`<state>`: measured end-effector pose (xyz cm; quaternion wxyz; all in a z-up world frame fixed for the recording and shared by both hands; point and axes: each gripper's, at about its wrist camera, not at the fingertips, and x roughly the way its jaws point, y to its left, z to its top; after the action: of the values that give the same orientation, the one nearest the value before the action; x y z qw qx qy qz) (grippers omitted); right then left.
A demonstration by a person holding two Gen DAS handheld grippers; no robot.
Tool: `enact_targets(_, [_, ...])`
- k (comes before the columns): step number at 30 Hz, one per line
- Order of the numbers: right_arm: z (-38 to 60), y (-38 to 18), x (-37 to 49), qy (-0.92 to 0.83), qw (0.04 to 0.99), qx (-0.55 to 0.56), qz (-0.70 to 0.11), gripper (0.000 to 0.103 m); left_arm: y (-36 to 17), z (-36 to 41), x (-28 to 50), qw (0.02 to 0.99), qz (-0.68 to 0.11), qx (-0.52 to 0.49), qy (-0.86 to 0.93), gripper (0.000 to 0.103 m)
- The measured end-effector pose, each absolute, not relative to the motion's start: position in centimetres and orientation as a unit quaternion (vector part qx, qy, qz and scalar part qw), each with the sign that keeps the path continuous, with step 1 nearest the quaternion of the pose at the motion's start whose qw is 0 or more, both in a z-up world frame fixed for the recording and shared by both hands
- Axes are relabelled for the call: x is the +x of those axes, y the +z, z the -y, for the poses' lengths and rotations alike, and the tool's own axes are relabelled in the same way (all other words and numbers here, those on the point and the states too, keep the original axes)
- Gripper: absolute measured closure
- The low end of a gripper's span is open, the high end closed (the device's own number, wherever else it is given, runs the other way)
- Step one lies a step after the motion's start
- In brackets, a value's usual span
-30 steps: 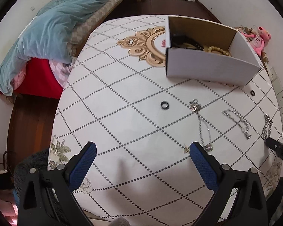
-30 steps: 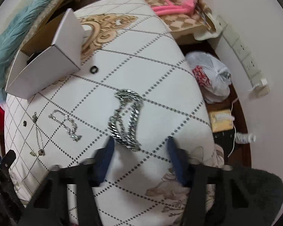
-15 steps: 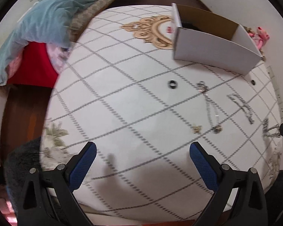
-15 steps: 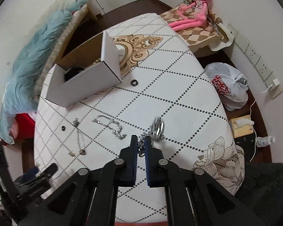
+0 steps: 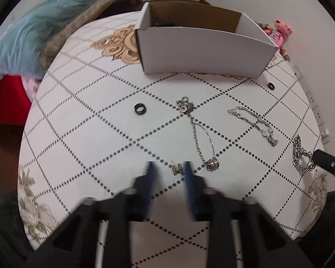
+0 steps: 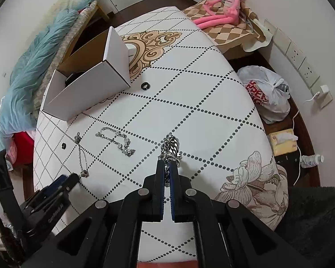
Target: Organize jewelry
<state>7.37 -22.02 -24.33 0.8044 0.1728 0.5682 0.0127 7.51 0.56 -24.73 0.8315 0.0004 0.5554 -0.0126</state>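
My right gripper is shut on a thick silver chain, which hangs from its tips just above the table; the chain also shows in the left wrist view. My left gripper is blurred, its jaws partly closed around a small gold charm without touching it. A thin silver necklace, a silver bracelet and two black rings lie on the white table. An open white cardboard box stands at the back.
A blue quilt lies on a bed to the left. A pink plush toy, a plastic bag and wall sockets are off the table's right edge.
My left gripper moved forward and narrowed its jaws around the gold charm. My right gripper stayed shut on the thick chain and holds it up.
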Motion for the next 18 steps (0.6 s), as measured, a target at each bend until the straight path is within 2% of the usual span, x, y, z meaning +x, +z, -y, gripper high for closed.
enact_targets(2, [22.0,-24.1,7.3,0.014,0.805,0.173,-0.567,0.099,-24.8,-0.9,7.9,0.832,-0.555,-0.003,-0.018,0.097])
enact_targets(8, [21.4,-22.4,7.2,0.032,0.810,0.180,-0.556,0.099,-23.2,-2.0,7.3,0.838,-0.544,-0.023,-0.031,0.097])
enact_targets(18, [19.7,-15.5,9.1,0.100,0.830,0.197,-0.512,0.099,-15.2,-4.3,9.3,0.861,-0.499,-0.072,-0.065,0.097])
